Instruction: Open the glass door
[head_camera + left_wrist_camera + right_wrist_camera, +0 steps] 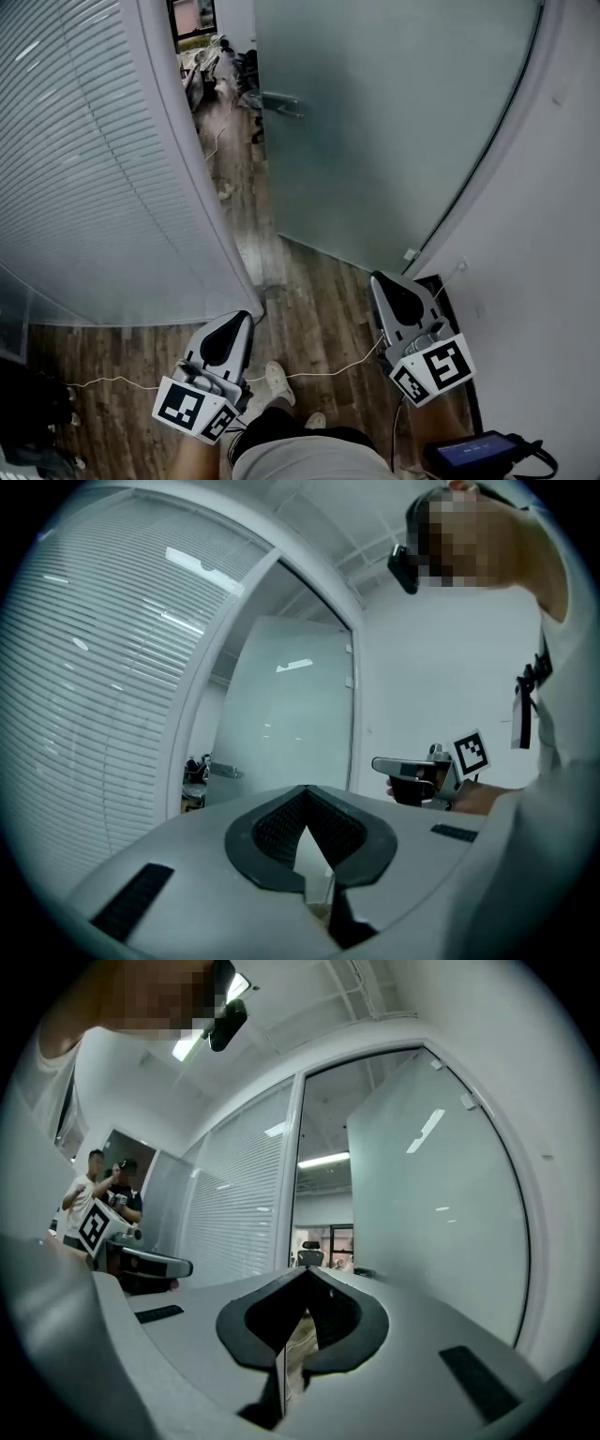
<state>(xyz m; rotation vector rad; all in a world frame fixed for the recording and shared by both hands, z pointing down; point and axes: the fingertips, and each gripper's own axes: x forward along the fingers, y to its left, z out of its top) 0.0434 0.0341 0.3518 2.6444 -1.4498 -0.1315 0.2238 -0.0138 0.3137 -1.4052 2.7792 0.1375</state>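
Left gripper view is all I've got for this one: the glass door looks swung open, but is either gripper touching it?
Observer: No. The head view shows the left gripper and the right gripper held low over the wood floor, both apart from the glass door.
Reviewer: Is the right gripper holding anything?
Observer: No. The right gripper view shows its fingers closed together with nothing between them.
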